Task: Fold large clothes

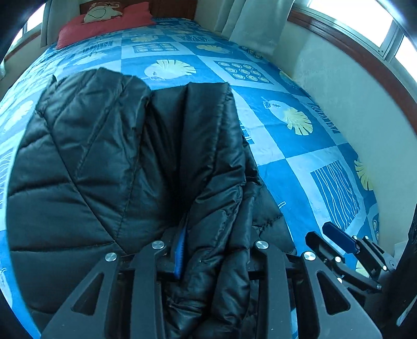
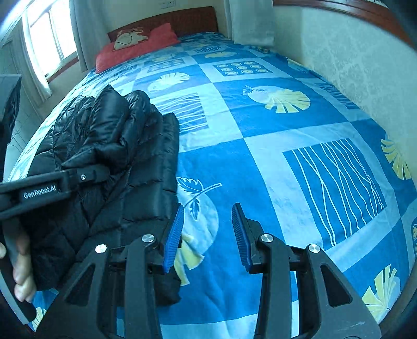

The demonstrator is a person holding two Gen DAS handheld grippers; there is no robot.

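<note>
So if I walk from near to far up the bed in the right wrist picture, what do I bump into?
right gripper → leaf print → black puffer jacket → red pillow → wooden headboard

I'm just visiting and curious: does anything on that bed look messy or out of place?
Only the black puffer jacket: it lies bunched and unevenly folded on the blue bedspread, fabric caught in the left gripper. The right gripper hangs open beside it.
</note>
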